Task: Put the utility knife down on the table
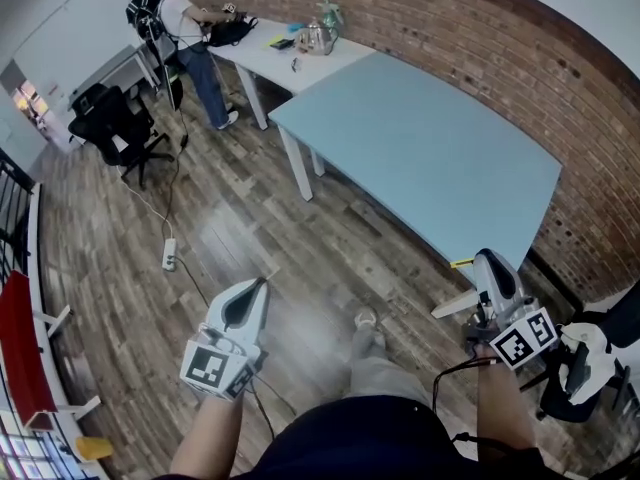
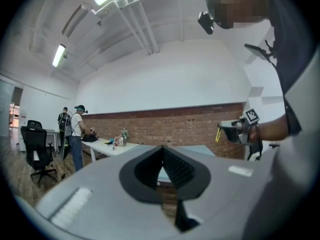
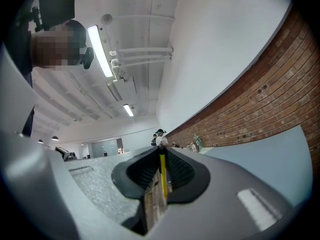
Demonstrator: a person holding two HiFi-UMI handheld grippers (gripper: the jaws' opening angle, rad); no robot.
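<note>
A yellow utility knife (image 1: 460, 263) sticks out sideways from my right gripper (image 1: 481, 259), which is shut on it just off the near corner of the light blue table (image 1: 430, 158). In the right gripper view the knife (image 3: 162, 176) shows as a thin yellow strip pinched between the dark pads (image 3: 182, 173). My left gripper (image 1: 262, 284) hangs over the wooden floor, well to the left of the table, shut with nothing in it. The left gripper view shows its jaws meeting at the tip (image 2: 162, 151), and the right gripper (image 2: 235, 131) with the knife (image 2: 218, 133) beyond.
A brick wall (image 1: 520, 58) runs behind the blue table. Further back stands a white table (image 1: 300, 58) with bags and bottles, and two people (image 1: 185, 28) beside it. A black office chair (image 1: 115, 128) and a power strip (image 1: 169, 255) are on the floor at left.
</note>
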